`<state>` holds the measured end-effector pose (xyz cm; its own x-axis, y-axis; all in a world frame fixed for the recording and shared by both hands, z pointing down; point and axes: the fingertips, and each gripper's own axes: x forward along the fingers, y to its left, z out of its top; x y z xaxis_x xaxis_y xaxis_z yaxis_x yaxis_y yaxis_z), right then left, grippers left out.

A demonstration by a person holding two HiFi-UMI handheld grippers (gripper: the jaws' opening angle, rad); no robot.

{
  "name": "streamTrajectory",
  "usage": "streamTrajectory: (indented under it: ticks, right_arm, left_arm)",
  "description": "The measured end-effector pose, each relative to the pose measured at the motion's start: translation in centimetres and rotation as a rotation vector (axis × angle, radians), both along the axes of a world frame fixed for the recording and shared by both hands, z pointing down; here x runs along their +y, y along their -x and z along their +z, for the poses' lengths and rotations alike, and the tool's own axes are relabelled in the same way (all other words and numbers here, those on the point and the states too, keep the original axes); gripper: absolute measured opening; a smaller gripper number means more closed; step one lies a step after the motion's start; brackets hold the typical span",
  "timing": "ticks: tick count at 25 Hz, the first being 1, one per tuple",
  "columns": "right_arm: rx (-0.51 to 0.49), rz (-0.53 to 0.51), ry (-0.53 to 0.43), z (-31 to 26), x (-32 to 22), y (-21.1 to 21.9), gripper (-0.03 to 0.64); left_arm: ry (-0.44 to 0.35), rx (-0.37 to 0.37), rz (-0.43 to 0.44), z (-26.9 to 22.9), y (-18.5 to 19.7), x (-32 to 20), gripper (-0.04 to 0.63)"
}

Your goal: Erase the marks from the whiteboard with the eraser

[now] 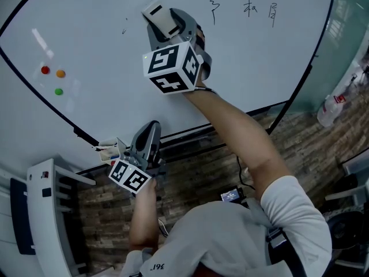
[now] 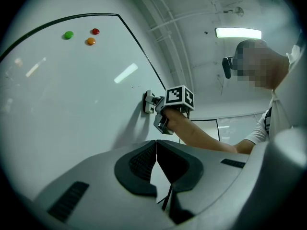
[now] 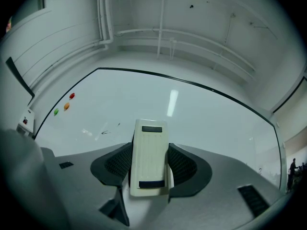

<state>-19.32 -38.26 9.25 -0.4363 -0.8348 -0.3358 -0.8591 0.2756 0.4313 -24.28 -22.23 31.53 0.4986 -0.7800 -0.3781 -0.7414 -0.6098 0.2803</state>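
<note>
A large whiteboard [image 1: 104, 68] fills the head view, with black handwritten marks [image 1: 253, 9] at its upper right and a small faint mark [image 1: 124, 29] left of centre. My right gripper [image 1: 167, 25] is shut on a cream eraser [image 1: 157, 13], which lies against the board just right of that faint mark. In the right gripper view the eraser [image 3: 149, 157] sits between the jaws, with the faint mark [image 3: 109, 130] to its left. My left gripper [image 1: 149, 140] hangs low by the board's bottom edge, shut and holding nothing; its pads [image 2: 144, 163] meet.
Red [image 1: 45, 70], orange [image 1: 60, 73] and green [image 1: 58, 91] magnets sit at the board's left. A small tray with markers [image 1: 109, 150] hangs at the bottom frame. A white rack [image 1: 49, 212] stands at the lower left. A plastic bottle [image 1: 331, 108] is at the right.
</note>
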Motion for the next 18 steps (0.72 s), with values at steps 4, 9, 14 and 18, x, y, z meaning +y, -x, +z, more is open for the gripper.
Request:
streamTrajectory:
  ticks: [4, 9, 14, 18]
  right_arm:
    - [-0.006, 0.021, -0.001, 0.0, -0.6, -2.0, 0.252]
    - [-0.018, 0.039, 0.006, 0.0, -1.6, -5.1, 0.252]
    - [-0.01, 0.038, 0.01, 0.0, -2.3, -7.4, 0.252]
    - [-0.019, 0.069, 0.012, 0.1, -3.0, -9.8, 0.252]
  left_arm:
    - [0.001, -0.005, 0.011, -0.1, -1.0, -0.4, 0.006]
    - [0.003, -0.011, 0.026, -0.1, -2.4, -0.9, 0.006]
    - [0.005, -0.021, 0.045, -0.3, -4.0, -1.3, 0.006]
    - [0.01, -0.026, 0.049, -0.2, -4.9, -1.5, 0.006]
